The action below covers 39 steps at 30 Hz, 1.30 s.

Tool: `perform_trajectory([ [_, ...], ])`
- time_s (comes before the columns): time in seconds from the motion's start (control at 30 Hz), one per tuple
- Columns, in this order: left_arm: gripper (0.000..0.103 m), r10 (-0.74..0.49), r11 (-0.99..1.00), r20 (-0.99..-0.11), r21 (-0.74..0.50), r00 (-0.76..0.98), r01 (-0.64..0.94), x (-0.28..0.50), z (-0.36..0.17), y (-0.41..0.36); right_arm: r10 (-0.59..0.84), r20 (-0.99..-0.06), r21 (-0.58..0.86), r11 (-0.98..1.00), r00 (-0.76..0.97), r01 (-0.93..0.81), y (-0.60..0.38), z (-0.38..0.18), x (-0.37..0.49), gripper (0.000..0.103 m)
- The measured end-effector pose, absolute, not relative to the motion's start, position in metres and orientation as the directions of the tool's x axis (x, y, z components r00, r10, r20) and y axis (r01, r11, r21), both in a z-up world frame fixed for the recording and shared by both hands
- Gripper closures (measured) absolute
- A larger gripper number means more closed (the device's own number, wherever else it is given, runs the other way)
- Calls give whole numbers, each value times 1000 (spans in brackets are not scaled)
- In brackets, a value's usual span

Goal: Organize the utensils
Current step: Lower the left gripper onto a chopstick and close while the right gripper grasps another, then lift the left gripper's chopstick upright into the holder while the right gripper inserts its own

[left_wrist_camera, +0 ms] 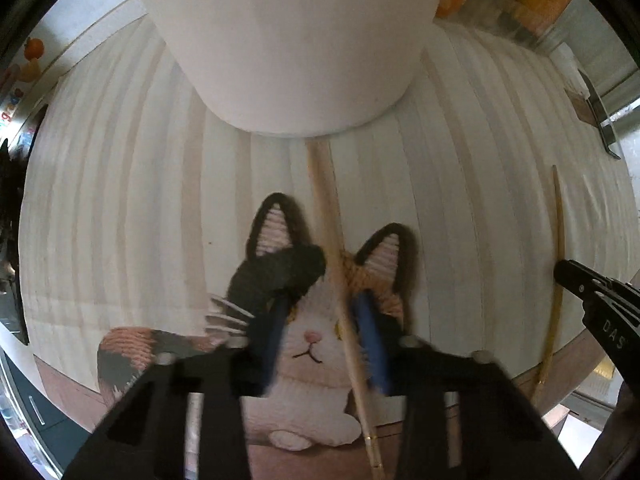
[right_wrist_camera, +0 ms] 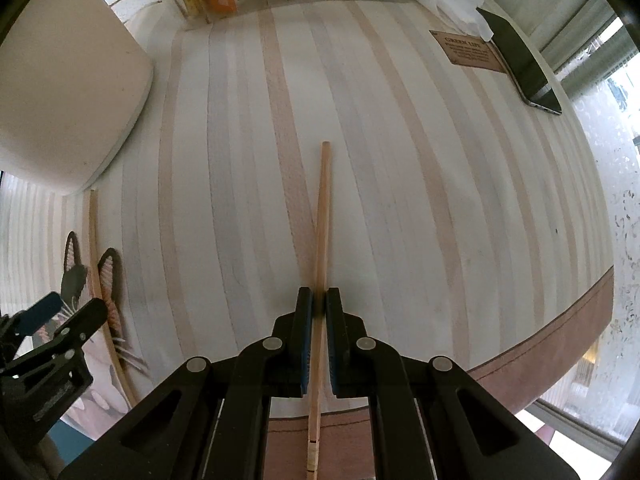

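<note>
Chopsticks wait ungathered: right gripper [right_wrist_camera: 319,304] pinches one chopstick [right_wrist_camera: 320,280], left gripper [left_wrist_camera: 320,312] spreads over another [left_wrist_camera: 340,300], next lifting into the white holder [left_wrist_camera: 288,40].

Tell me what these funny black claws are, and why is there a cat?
The black claws are two grippers that a person holds, one in each hand. Each carries a camera looking out along its fingers, so you get one picture per hand.

In the left view, the left gripper stands open over a chopstick that lies across a knitted cat mat. A big white pot stands just behind.

In the right view, the right gripper is closing around a second chopstick; I can't tell if it grips yet. Both sticks rest on a striped mat. A phone lies at the far edge.
</note>
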<state>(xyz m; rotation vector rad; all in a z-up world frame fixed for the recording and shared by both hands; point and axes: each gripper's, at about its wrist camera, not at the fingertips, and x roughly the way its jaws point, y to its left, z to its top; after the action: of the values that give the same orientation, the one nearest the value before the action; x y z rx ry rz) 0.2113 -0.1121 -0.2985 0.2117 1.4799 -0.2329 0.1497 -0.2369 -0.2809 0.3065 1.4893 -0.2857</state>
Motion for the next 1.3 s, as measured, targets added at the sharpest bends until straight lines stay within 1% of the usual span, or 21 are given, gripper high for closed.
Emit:
perform_trajectory([
  [0.03,95,-20,958,-997,3,76,288,211,-299,-111,1,-998,23,929,61,369,-236,-283,150,96],
  [0.1,97,-13,959,-997,9,75,285,211,-300,-106,2,-998,24,931,59,364,-223,-284,155,96],
  [0.3,98,22,972,-997,38,74,231,211,-303,-62,47,-997,65,945,65,321,-208,-284,161,96],
  [0.47,98,48,980,-996,60,69,190,209,-305,-34,121,-990,135,958,67,253,-175,-282,174,96],
  [0.6,96,37,986,-998,45,56,161,209,-308,-21,148,-987,156,966,55,204,-153,-283,180,96],
  [0.67,96,32,988,-998,40,54,150,212,-308,-15,144,-989,149,971,44,185,-146,-285,182,96],
  [0.7,96,31,988,-998,39,54,150,207,-310,4,126,-991,132,976,46,171,-143,-284,183,96],
  [0.87,96,28,990,-999,34,43,135,216,-308,16,96,-995,99,985,24,139,-136,-282,190,95],
  [1.07,98,9,994,-999,13,36,112,229,-307,14,71,-997,73,986,20,148,-118,-285,194,95],
  [1.3,99,48,994,-995,56,90,92,219,-298,0,54,-998,58,986,29,154,-99,-291,189,96],
])
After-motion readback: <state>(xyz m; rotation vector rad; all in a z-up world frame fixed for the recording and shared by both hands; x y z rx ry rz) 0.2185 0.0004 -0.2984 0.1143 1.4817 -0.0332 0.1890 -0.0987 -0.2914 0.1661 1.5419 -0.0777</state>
